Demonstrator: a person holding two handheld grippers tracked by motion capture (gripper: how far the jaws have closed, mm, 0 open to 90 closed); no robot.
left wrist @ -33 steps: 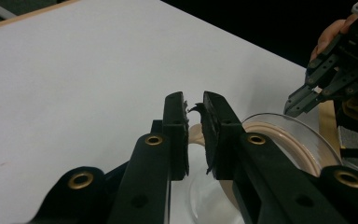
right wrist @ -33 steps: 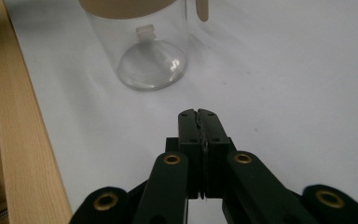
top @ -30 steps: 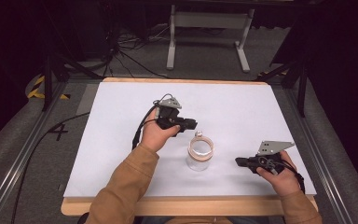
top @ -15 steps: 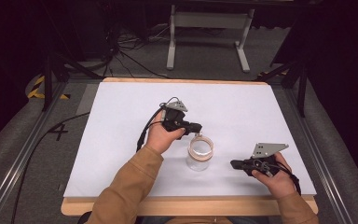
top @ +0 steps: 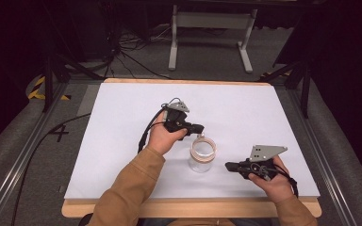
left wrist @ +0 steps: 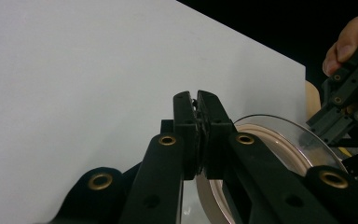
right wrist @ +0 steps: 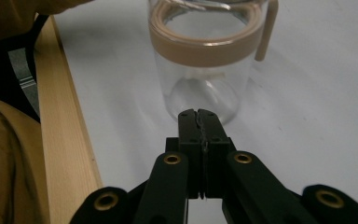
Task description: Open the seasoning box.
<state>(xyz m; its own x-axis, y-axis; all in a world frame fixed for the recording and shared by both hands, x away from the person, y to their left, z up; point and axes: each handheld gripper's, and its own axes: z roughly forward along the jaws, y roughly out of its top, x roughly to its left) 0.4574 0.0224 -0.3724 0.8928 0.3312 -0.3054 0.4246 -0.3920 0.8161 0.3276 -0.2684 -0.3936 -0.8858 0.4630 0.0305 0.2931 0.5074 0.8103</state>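
A clear jar (top: 201, 154) with tan rim stands empty on the worktop (top: 122, 117) between left gripper (top: 196, 127) and right gripper (top: 229, 165), both with jaws pressed together.

A white tabletop (top: 122, 117) with a pale wooden edge (top: 188, 209) stands on grey carpet (top: 23, 155). Beyond it, a white metal stand (top: 209, 33) and black cables (top: 132, 52) lie in a dark room; yellow-black tape (top: 40, 87) marks the floor.

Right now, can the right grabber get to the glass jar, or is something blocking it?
Probably yes. The right gripper points straight at the jar, with only bare white table between them. Its jaws are shut, though, so they would need to open first.
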